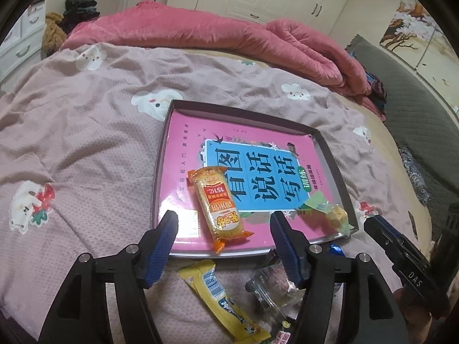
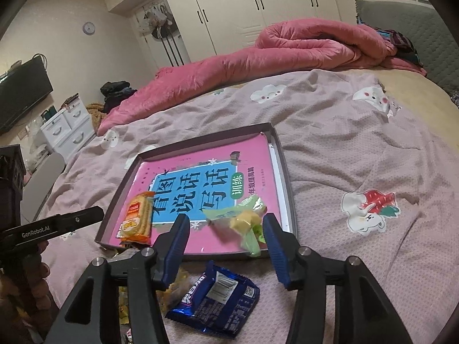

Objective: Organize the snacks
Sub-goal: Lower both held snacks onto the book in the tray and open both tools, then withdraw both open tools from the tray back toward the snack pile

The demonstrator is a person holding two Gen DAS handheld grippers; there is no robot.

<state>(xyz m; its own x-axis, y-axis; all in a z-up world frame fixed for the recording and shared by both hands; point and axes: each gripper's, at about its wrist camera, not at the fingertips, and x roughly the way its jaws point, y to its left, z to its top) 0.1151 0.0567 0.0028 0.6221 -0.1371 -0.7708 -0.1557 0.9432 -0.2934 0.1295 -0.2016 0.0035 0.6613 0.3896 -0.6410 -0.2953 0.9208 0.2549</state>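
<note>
While both our grippers hover with jaws apart and empty, the left gripper (image 1: 223,230) and right gripper (image 2: 226,233) face the tray (image 1: 330,154) on the bed (image 1: 86,132). The cracker pack (image 1: 219,206) and a green-wrapped sweet (image 2: 246,220), possibly candy, lie inside; the blue packet (image 2: 218,301) and yellow bar (image 1: 212,295) lie just outside.

A bedroom under warm indoor light. The bed wears a mauve cover (image 2: 330,149) printed with white cartoon animals, and a pink quilt (image 2: 287,51) lies bunched along its far side. Behind stand cream wardrobes (image 2: 258,5) with dark handles (a round clock (image 2: 88,27) hangs on the wall nearby). A white drawer unit (image 2: 68,126) and a dark television (image 2: 20,94) sit left; a grey padded headboard (image 1: 413,91) rises right.
</note>
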